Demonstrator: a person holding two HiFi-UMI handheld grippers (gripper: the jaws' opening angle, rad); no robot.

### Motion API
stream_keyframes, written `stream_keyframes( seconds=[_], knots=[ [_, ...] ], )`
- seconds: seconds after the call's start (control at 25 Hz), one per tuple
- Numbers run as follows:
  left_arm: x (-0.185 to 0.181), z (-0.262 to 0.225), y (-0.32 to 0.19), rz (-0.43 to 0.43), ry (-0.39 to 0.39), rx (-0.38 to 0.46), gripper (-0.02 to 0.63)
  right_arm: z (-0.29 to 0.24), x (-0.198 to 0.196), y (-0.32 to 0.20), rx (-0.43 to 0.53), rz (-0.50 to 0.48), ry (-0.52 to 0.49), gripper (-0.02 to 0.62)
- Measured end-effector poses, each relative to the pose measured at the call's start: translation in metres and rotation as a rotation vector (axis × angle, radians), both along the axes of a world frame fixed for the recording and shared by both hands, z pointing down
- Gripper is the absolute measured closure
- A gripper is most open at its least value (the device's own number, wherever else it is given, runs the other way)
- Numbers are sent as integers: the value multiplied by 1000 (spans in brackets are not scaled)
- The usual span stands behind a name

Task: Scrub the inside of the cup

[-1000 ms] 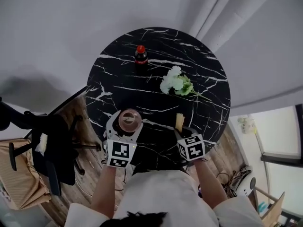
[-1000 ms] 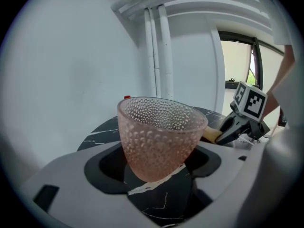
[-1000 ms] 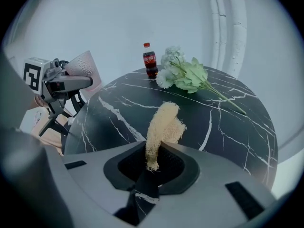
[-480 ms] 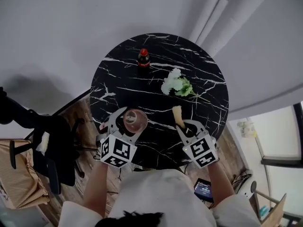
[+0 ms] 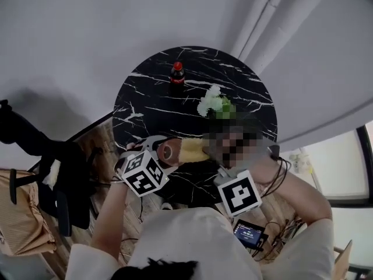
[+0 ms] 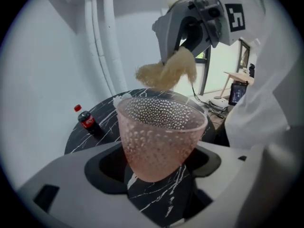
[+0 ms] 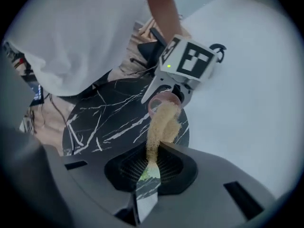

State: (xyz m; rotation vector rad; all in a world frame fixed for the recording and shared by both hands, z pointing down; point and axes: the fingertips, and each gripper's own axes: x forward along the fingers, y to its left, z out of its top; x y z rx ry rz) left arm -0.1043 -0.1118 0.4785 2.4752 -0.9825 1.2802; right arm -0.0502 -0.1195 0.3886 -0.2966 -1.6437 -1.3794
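1. Far left, off the worktop: a dark office chair [image 5: 64, 179] stands on a wooden floor [image 5: 108, 150].
2. The round worktop [image 5: 145, 107] is black with white veining. A cola bottle [image 5: 176, 74] with a red cap stands upright towards the far edge, left of centre.
3. White flowers [image 5: 214, 102] with green leaves lie right of the bottle, near mid-worktop. Both items sit beyond the claws and well apart from them, so they do not obstruct.
4. Right side: white pipes [image 5: 265, 16] run up the wall past the worktop. A small device [image 5: 249, 233] with a lit screen lies low beside the person's right arm.
5. The left claw [image 6: 159, 170] is closed on the cup [image 6: 156, 137], with one pad on each side of its narrow lower body.
6. The cup is pink, translucent and dimpled. It is held clear of the worktop over the near edge, tilted with its mouth towards the right claw.
7. A tan fibrous scrubber [image 7: 161, 122] spans the gap between the claws. Its free end is at the cup's mouth, just over the rim. I cannot tell whether it touches the rim.
8. The right claw [image 7: 153, 148] has just been closing its jaws. They now pinch the base of the scrubber, and the claw points down along it at the cup's mouth.
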Motion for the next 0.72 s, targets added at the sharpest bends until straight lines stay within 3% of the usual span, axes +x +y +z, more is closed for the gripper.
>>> stream_keyframes(
  seconds=[0.16,0.28,0.48,0.72],
  knots=[
    [18,-15,8,102,78,-93,247,11,6,7,90,-123,181,538],
    [23,-23,10,150,102,-147,247,7,8,8,179,-216,259,537],
    [34,-24,27,290,58,-249,247,6,7,13,281,-351,344,538],
    [42,-23,29,403,-35,-283,249,26,14,20,381,-456,493,538]
  ],
)
